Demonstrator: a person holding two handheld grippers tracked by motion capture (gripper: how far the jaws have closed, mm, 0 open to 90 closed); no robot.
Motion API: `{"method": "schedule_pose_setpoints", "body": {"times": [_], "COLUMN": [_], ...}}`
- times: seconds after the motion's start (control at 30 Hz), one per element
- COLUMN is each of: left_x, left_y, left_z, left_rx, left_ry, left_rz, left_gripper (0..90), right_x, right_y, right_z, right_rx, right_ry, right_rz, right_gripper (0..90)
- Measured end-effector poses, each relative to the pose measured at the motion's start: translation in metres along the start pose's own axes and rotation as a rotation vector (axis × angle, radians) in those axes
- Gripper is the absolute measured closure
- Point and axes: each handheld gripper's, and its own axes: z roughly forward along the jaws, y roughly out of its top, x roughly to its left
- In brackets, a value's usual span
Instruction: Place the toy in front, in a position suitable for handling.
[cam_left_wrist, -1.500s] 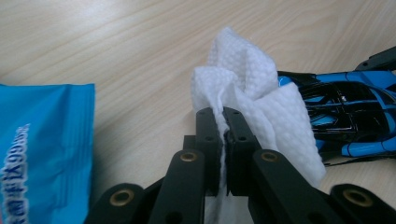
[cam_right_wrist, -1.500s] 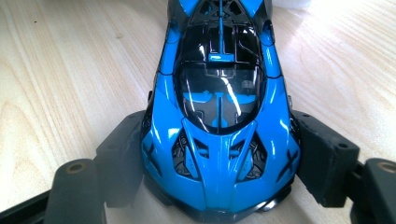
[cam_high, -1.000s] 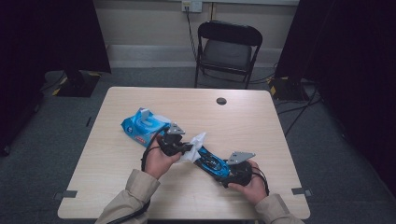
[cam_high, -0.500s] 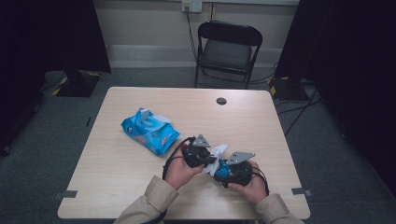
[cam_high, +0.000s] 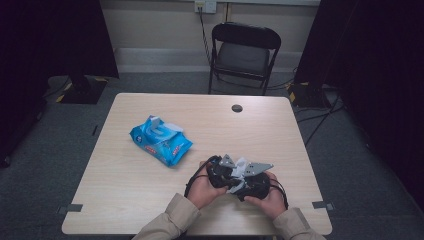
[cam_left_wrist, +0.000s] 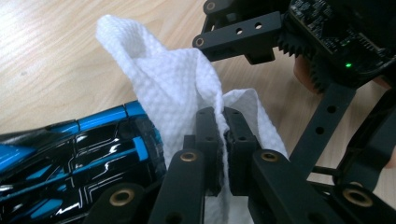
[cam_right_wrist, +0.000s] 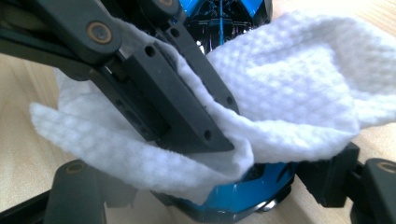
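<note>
Pale wooden worktop (cam_high: 125, 200): left tongs (cam_left_wrist: 223, 140) are pinching a white wipe (cam_left_wrist: 177, 84) against the blue-black object (cam_right_wrist: 233, 196) that the right tongs (cam_high: 255, 186) are clamping wide; the thin wipe risks slipping free during rubbing.

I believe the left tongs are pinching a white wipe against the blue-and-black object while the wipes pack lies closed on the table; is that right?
Not quite: the high view shows the wipes pack with its flap open. The left tongs do pinch the white wipe beside the blue-and-black object.
</note>
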Motion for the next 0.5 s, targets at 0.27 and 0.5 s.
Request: {"method": "schedule_pose_setpoints", "body": {"times": [0.27, 0.5], "left_x": [-0.0004, 0.0027], "left_y": [-0.0002, -0.0008], "left_z": [-0.0001, -0.0056], "left_rx": [0.005, 0.005], "left_ry": [0.007, 0.017], "left_rz": [0.016, 0.017], "left_gripper": [86.2, 86.2], "right_x": [0.0000, 0.0000], "right_y": [0.0000, 0.0000], "right_z": [0.0000, 0.0000], "right_rx": [0.000, 0.000], "right_ry": [0.000, 0.001], "right_rz": [0.000, 0.000], "right_gripper": [25.6, 25.6]}}
